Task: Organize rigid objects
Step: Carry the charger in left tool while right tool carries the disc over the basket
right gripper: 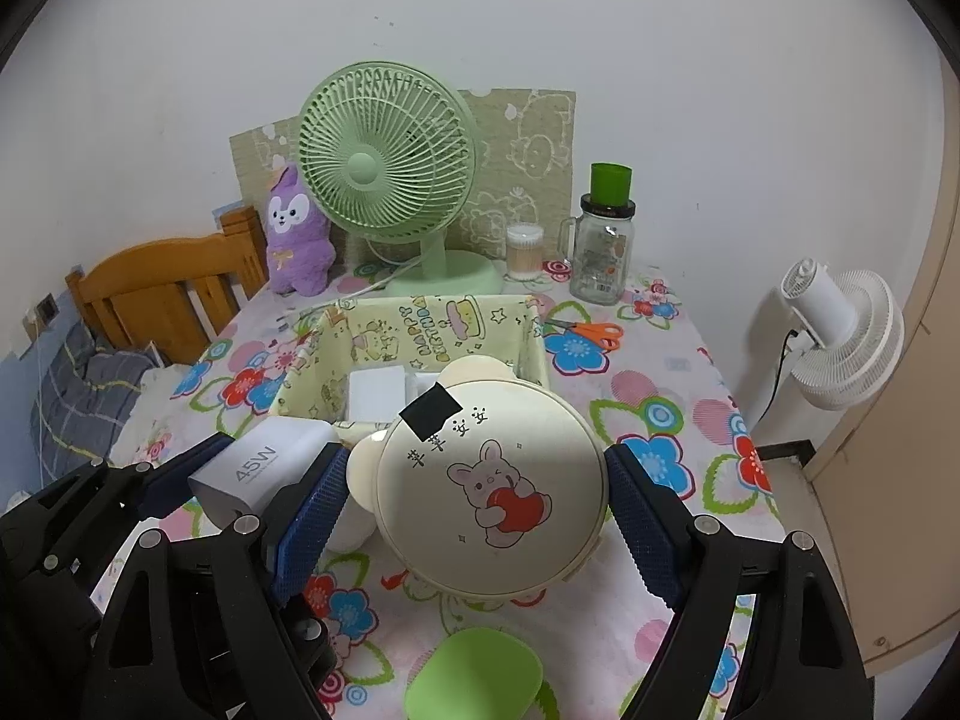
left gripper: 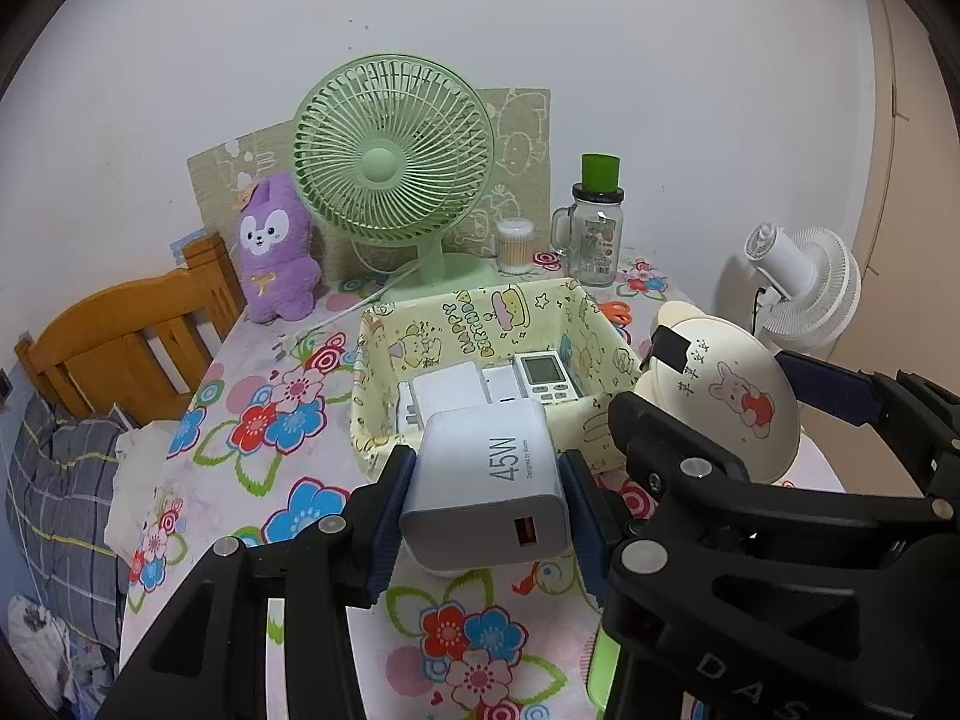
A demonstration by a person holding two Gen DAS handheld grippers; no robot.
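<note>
White charger block (left gripper: 489, 486), marked 45W, one orange port facing the camera, clamped between the blue pads of the left gripper (left gripper: 487, 501); pads press flat on its two side walls, so it rides level and clear of the cloth. Just ahead of that gripper sits the yellow cartoon-print box (left gripper: 384, 360), open top, already holding a white adapter (left gripper: 447, 390) and a small meter with a screen (left gripper: 546, 378), side by side on its floor. Probable reason for the carry: charger is bound for that box with the other electronics. Right gripper (right gripper: 480, 498) grasps a round cream case (right gripper: 495, 480) with bear ears, a rabbit hugging a red heart printed on the lid, a black square of tape near its top; jaws stand wide because the case is wide, pads bearing on its rim left and right. Case hangs just short of the box's near wall, beside the charger. Below the right gripper, a green rounded lid or case (right gripper: 474, 675), kind unclear, lies on the flowered tablecloth (right gripper: 660, 420). Beyond the box: green desk fan (right gripper: 384, 174), purple plush toy (right gripper: 297, 234), cotton-swab tub (right gripper: 524, 252), glass mug jar (right gripper: 600, 258) with a green cup on top, orange scissors (right gripper: 591, 333).
</note>
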